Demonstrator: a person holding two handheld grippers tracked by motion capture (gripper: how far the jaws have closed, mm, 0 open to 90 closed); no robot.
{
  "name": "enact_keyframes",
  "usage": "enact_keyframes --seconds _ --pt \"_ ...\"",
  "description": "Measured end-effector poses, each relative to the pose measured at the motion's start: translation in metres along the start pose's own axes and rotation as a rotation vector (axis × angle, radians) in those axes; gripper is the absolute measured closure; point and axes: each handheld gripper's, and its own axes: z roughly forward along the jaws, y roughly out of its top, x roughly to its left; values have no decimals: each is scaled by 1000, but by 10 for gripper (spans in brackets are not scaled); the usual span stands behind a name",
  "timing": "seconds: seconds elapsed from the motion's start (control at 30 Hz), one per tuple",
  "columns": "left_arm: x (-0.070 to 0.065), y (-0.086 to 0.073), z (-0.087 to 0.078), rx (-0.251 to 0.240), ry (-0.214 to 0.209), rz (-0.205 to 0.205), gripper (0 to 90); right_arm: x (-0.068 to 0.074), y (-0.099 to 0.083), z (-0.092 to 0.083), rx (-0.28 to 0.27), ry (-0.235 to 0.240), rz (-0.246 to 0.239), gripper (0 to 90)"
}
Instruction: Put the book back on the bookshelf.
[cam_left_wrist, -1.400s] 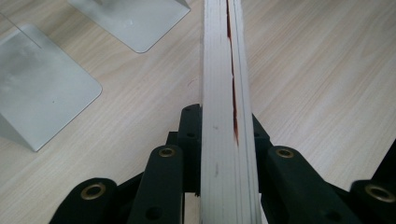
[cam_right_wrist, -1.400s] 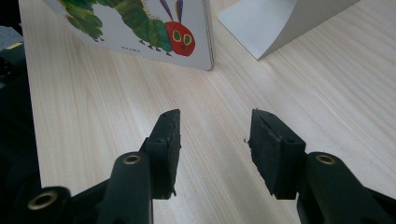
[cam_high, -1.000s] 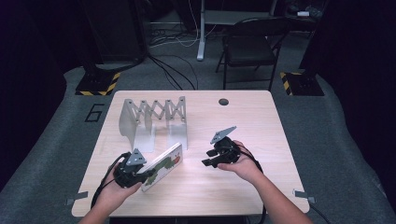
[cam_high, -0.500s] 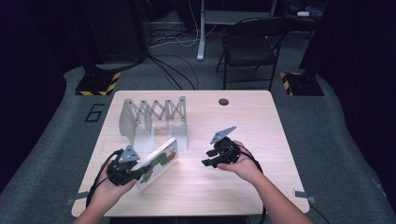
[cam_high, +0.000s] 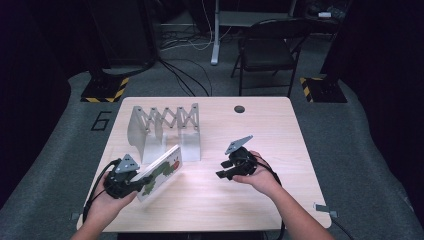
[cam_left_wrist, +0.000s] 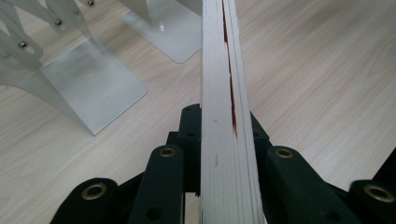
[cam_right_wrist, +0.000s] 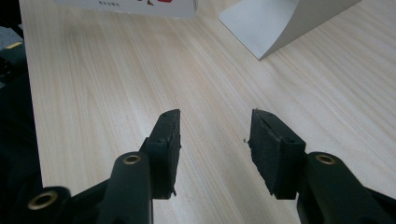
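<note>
**deskjockey:** Near the front left corner of the table (cam_high: 280, 115), the book (cam_high: 161, 172) is clamped edge-on in the left gripper (cam_high: 142, 182); its jaws pinch it across the thickness, and it looks tilted up off the wood, one corner maybe just touching, can't say for sure. So the pickup part is done, I'd guess; what's left looks like getting it into the rack (cam_high: 165, 125) just behind it, which stands with nothing in its slots.

**shelfnerd:** Agreed; from the left gripper view the book (cam_left_wrist: 224, 93) is a thick stack of white board pages with a streak of red showing in the edge, so a stiff children's board book, I'd say; glossy cover with green and red print from above. Won't flop, should slide in fine.

**deskjockey:** And the rack is matte silvery metal, an accordion lattice with riveted crossings and flat L-shaped feet (cam_left_wrist: 88, 88); smooth, hard edges.

**shelfnerd:** What about the other hand?

**deskjockey:** Right gripper (cam_high: 231, 170) rests over bare tabletop, well apart from the book; jaws spread, nothing between the black rubbery pads (cam_right_wrist: 273, 149). Table is pale wood-grain laminate, with a round cable hole (cam_high: 239, 108) at the back.
</note>
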Motion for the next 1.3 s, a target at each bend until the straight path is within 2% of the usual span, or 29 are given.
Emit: enact_keyframes --seconds 0.43,0.57,0.6,0.67,0.7,0.87,0.9,1.0,1.2,1.3 --pt "11 -10 -11 -11 34 -30 756 1 0 -1 23 3 -1 533" --pt "15 -13 -13 -8 49 -40 756 1 -1 1 11 1 -4 533" --pt "15 -14 -13 -18 51 -53 756 1 -2 1 10 4 3 533" --pt "18 -14 -15 -8 52 -49 756 2 -3 2 26 4 9 533" --pt "18 -14 -15 -17 59 -53 756 1 -3 4 18 2 -5 533" --pt "22 -15 -17 -27 74 -65 756 2 -4 5 6 -1 -3 533" --pt "23 -15 -19 -17 73 -64 756 2 -4 4 7 0 -3 533" --pt "25 -16 -20 -32 82 -79 756 3 -4 3 10 1 0 533" --pt "29 -17 -22 -30 95 -97 756 5 -4 6 8 3 -8 533" --pt "31 -17 -22 -35 98 -121 757 6 -4 6 9 3 -9 533"
